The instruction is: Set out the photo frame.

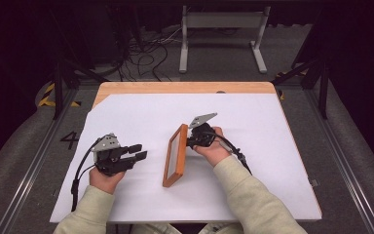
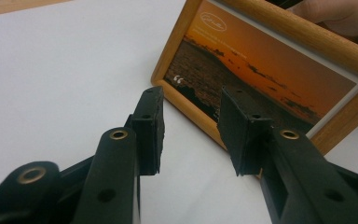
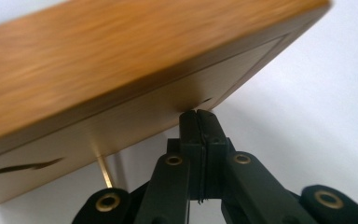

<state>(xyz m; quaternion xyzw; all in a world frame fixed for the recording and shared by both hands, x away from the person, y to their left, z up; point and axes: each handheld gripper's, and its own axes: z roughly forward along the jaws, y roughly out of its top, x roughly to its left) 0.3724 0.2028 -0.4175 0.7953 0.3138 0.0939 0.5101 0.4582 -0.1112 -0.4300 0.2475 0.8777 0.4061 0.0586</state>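
High view: wooden picture frame (image 1: 176, 155) stands on edge near the middle of the white sheet (image 1: 141, 112), tilted, its long side running toward and away from the person. Right gripper (image 1: 191, 142) sits against the frame's right face, hand behind it. Left gripper (image 1: 139, 152) rests to the frame's left, pointing at it, with a strip of bare sheet between jaw tips and frame.

Left gripper view adds what the high view cannot: the frame's glazed front carries an orange sunset print with a small white logo at the top corner and a quotation mark lower down. Left jaws stand partly apart with nothing between them; the frame's lower rail (image 2: 193, 109) lies just beyond the tips. Fingers of the other hand (image 2: 340, 14) show over the frame's top rail.

Right gripper view gives the reverse side: pale backing board (image 3: 135, 126) with dark slots, wooden rim above it, a thin brass-coloured strip (image 3: 105, 170) below. Right jaws are closed pad to pad, tips touching the backing board; whether anything thin is pinched between them I cannot tell.

Room: sheet is open to the left, far side and right of the frame. Wooden table edge (image 1: 185, 87) shows beyond the sheet's far border
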